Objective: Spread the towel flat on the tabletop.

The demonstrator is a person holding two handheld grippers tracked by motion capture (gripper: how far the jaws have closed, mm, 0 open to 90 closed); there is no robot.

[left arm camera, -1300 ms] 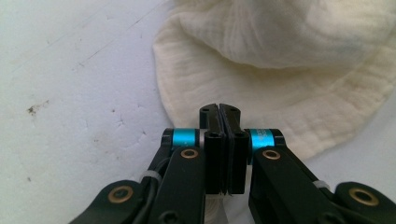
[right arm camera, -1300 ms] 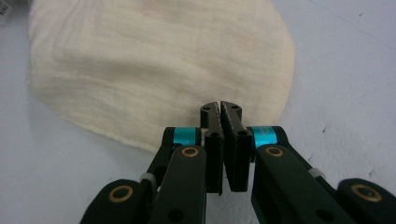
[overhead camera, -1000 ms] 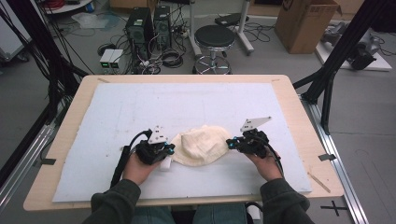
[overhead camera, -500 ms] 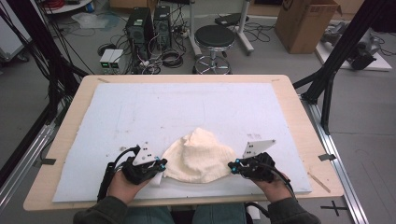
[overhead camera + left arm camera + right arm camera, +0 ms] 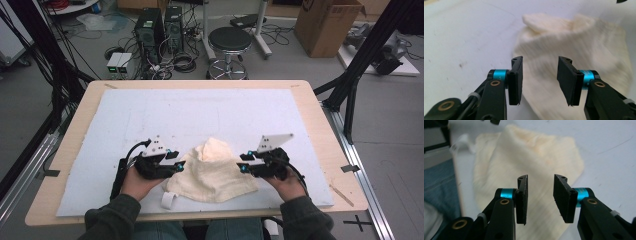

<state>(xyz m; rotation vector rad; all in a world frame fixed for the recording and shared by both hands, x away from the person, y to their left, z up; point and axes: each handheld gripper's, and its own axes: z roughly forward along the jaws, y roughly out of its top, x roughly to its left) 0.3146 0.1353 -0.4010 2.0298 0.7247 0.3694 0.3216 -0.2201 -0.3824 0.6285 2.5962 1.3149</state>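
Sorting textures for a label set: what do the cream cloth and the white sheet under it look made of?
The cream cloth looks like soft knitted or terry fabric: fuzzy, ribbed, slumped in folds. The white sheet seems matte foam or felt, faintly scuffed; hard to tell.

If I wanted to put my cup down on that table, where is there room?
The far half of the white mat, between the cream cloth and the table's back edge, lies bare. So do its left and right margins beyond the hands. The near middle is crowded: the left gripper and right gripper flank the cloth, both open.
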